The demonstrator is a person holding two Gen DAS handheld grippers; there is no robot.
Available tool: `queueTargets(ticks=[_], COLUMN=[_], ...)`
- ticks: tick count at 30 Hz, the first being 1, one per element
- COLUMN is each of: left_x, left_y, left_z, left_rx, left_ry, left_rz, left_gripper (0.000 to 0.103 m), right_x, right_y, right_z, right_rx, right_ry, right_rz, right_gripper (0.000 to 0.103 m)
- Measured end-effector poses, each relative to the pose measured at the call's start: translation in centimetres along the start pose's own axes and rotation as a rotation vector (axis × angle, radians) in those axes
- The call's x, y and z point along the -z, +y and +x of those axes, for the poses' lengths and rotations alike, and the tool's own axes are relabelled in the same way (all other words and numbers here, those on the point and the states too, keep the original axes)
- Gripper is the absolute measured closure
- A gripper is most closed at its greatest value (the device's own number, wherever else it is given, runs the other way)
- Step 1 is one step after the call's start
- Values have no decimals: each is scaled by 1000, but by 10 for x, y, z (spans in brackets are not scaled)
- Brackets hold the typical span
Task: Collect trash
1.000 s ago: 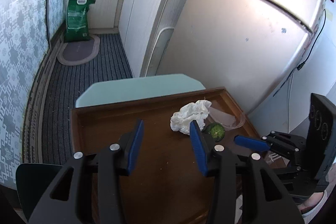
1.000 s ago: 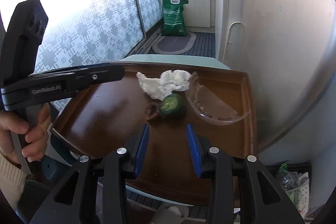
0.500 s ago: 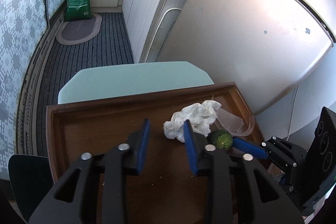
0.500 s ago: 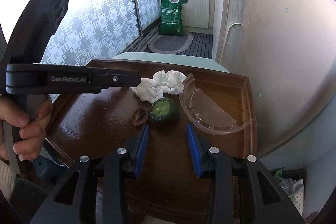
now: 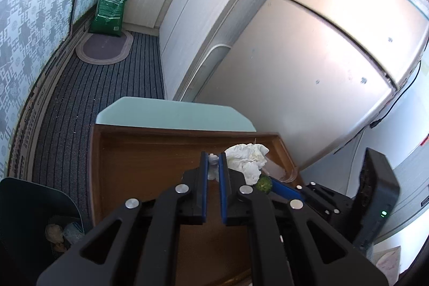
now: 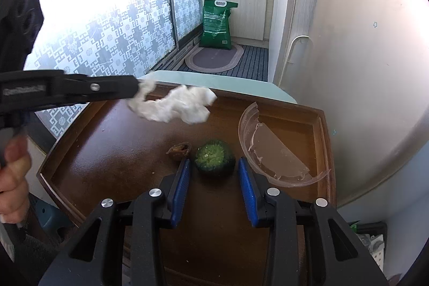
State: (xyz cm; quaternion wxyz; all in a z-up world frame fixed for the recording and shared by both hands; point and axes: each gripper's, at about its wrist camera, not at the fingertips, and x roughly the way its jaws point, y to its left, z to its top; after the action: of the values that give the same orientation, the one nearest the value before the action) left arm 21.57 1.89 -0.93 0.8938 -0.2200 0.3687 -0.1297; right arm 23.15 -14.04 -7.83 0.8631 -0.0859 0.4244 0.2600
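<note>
Left wrist view: the left gripper (image 5: 213, 165) is seen closed on one end of a crumpled white tissue (image 5: 248, 161). A small tuft is pinched between the blue pads (image 5: 204, 178); the rest of the wad extends to the right of the fingers, above the brown wooden tray (image 5: 139, 165). A green fruit half (image 5: 264, 183) is partly visible beside the right gripper's blue pad.

Right wrist view: the tissue (image 6: 174, 105) is held clear of the tray (image 6: 112, 149), its long axis roughly horizontal, running from the left gripper's tip (image 6: 135, 87) toward the right. The right gripper (image 6: 214, 180) is seen with fingers apart, holding nothing, the fruit half (image 6: 214, 157) lying between the tips, cut face up. A brown shell piece (image 6: 179, 149) is noted just left of the fruit; a broken clear plastic bowl (image 6: 273, 149) lies at the right.
</note>
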Motion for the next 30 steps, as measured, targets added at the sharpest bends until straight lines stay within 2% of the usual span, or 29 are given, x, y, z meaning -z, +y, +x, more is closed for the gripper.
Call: queueTargets(ticks=[13, 15, 20, 30], left_x=[20, 21, 32, 45], left_y=[19, 23, 38, 66], left_z=[-56, -63, -83, -120], left_rx=[15, 15, 12, -66], left_ry=[-161, -177, -222, -277], left_rz=[-18, -25, -49, -66], left_gripper=[95, 95, 95, 95], right_x=[-7, -8, -11, -27], right_y=[6, 7, 10, 33], right_z=[2, 3, 1, -26], right_rx=[11, 24, 25, -2], right_ry=[21, 24, 31, -37], right_rz=[28, 30, 39, 35], right_gripper=[66, 73, 75, 75])
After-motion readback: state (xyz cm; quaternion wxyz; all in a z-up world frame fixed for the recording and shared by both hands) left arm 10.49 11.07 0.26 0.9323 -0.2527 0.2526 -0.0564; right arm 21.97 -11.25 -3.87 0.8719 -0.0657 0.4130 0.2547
